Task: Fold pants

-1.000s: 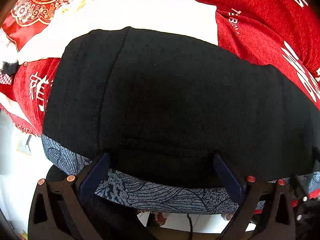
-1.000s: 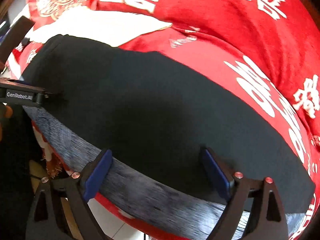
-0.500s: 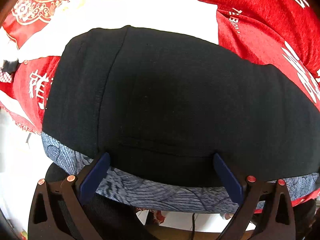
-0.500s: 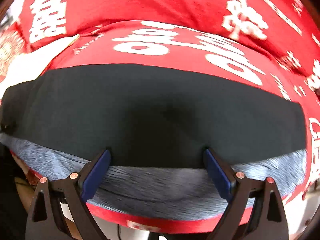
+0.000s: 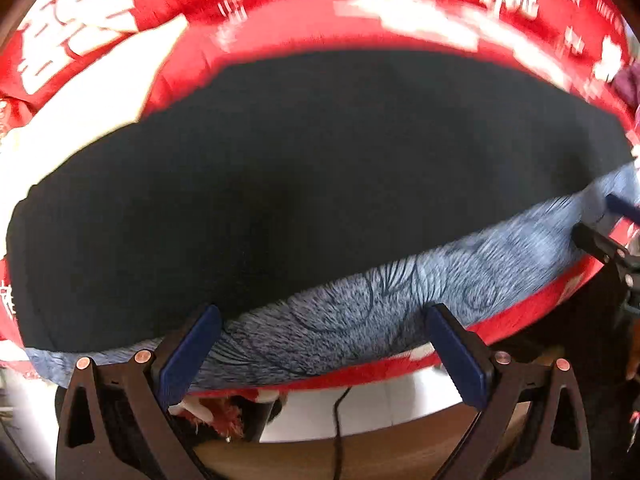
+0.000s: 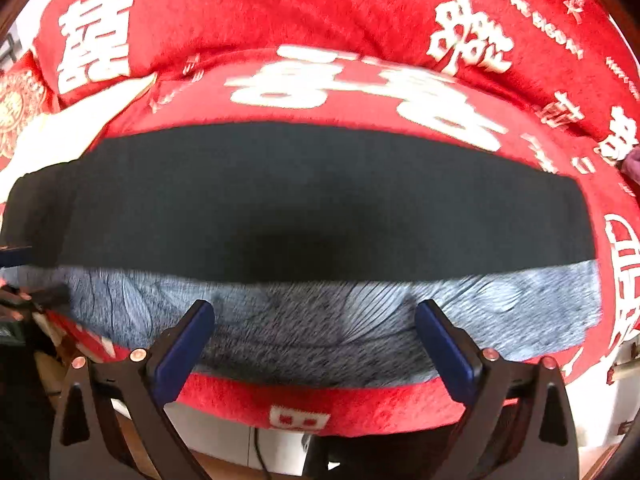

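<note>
Black pants (image 5: pixel 304 184) lie folded into a long flat band across a red cloth with white characters; they also show in the right wrist view (image 6: pixel 304 204). A blue-grey patterned cloth (image 5: pixel 400 304) sticks out from under their near edge, also in the right wrist view (image 6: pixel 320 320). My left gripper (image 5: pixel 320 344) is open and empty, fingers over the near edge of the patterned cloth. My right gripper (image 6: pixel 312 336) is open and empty at the same edge. The right gripper's tip (image 5: pixel 616 208) shows at the far right of the left wrist view.
The red cloth (image 6: pixel 360 32) covers the surface and hangs over its near edge (image 6: pixel 300 408). A white patch (image 5: pixel 92 108) lies at the far left. A dark cable (image 5: pixel 340 412) hangs below the edge, above a pale floor. A purple item (image 6: pixel 634 160) sits at far right.
Both grippers have drawn back from the pants toward the near edge, still open. The left view has swung right, the right view has centred on the pants. More patterned cloth shows.
</note>
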`<state>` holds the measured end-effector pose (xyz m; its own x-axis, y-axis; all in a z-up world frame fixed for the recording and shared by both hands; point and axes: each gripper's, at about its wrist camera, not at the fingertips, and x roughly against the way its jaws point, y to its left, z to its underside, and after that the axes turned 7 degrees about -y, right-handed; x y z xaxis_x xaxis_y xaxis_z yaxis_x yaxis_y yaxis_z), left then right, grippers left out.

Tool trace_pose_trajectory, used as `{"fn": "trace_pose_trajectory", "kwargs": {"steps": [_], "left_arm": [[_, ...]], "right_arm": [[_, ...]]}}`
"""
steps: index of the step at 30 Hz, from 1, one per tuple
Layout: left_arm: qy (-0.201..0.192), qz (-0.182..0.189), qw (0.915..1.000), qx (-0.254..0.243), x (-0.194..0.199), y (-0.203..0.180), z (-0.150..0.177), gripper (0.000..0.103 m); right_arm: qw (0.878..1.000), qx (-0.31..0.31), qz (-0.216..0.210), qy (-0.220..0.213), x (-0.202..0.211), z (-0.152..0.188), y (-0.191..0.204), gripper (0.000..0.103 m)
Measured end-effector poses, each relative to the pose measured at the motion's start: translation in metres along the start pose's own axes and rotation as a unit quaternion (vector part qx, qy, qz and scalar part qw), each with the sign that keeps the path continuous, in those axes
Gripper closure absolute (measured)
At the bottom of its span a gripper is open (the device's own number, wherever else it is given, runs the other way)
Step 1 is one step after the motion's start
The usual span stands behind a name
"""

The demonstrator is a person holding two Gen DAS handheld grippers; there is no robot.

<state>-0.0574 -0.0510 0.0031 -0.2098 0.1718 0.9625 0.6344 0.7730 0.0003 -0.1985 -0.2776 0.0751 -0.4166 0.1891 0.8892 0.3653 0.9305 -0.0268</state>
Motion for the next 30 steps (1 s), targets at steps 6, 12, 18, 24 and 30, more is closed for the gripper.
{"fn": "trace_pose_trajectory", "kwargs": {"steps": [6,12,18,24,30], "left_arm": [[-0.046,0.012,0.9989,-0.003,0.030,-0.005,-0.008,0.000],[-0.095,0.071,0.9926,-0.026,0.050,-0.059,-0.073,0.000],[-0.043,0.054,0.9974,0.020,0.005,-0.102,-0.109,0.000],[-0.012,0.012,0.9993,0.034,-0.007,-0.112,-0.119,0.000],[-0.014,0.000,0.9968,0.079,0.003,-0.104,-0.127,0.000]], "right_arm": [[1.000,0.026,0.002,-0.004,0.008,0.003,0.008,0.000],[0.997,-0.052,0.025,-0.053,0.026,-0.014,-0.035,0.000],[0.994,-0.068,0.038,-0.082,0.025,-0.041,-0.064,0.000],[0.996,-0.078,0.019,-0.050,-0.023,-0.067,-0.074,0.000],[0.985,-0.143,0.087,-0.049,-0.021,-0.044,-0.153,0.001]]}}
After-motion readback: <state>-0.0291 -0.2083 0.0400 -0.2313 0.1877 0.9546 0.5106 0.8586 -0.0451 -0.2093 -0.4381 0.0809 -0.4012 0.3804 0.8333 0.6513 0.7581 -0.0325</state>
